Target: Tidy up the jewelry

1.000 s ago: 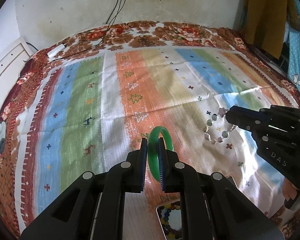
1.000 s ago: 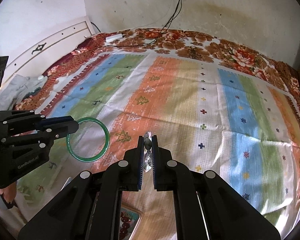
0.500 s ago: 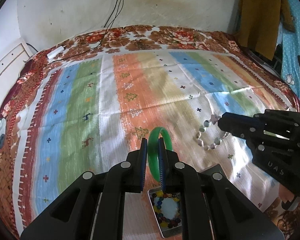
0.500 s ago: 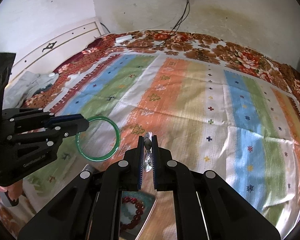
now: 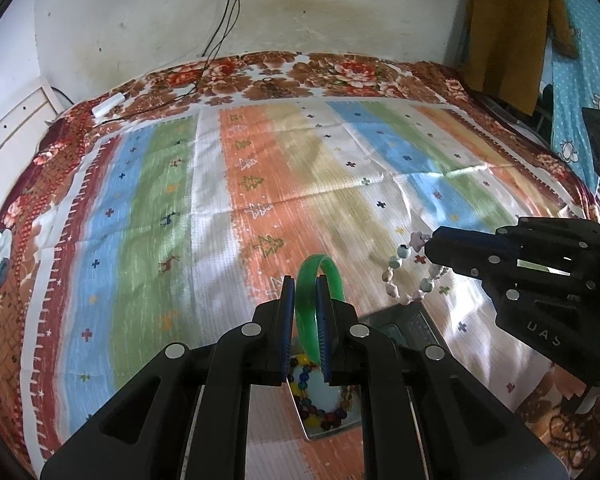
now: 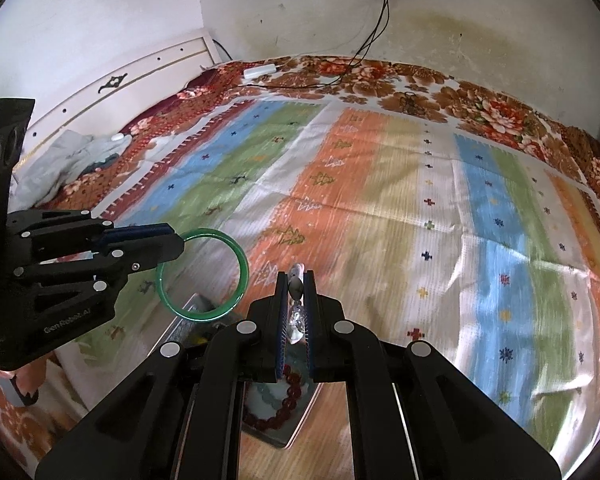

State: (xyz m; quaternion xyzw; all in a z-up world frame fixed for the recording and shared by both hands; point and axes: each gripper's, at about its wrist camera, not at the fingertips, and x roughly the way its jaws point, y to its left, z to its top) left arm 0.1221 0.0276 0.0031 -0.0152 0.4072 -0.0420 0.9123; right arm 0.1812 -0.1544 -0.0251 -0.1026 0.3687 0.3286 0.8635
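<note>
Striped cloth (image 5: 204,208), orange/green/blue bands w/ floral border, covers the bed and is the biggest item in both views; we keep both loads above it. Next down: left gripper (image 5: 305,300), jaws narrow and clamped on the green bangle (image 5: 320,280), which stands edge-on between the pads; right wrist view shows the same bangle (image 6: 204,276) as a full ring hanging off the left gripper (image 6: 172,240), clear of the cloth. Right gripper (image 6: 296,312), jaws narrow, pinching the pale bead bracelet (image 6: 296,304); left view shows that bracelet (image 5: 408,276) dangling as a loose loop from the jaw tips. Below both: a shiny tray (image 5: 328,428) w/ mixed coloured beads (image 5: 320,400) lying in it; right view shows a tray section (image 6: 284,436) holding a dark red bead bracelet (image 6: 284,408). We judge the step as carry-to-tray, approx. mid-task. To do it well: we lower one piece at a time, bangle first since it's rigid, and get it low over the tray before opening, else it may roll off. Bead loop swings, so we move slow, let it settle, then release over a free spot, not atop the beads already there.
</note>
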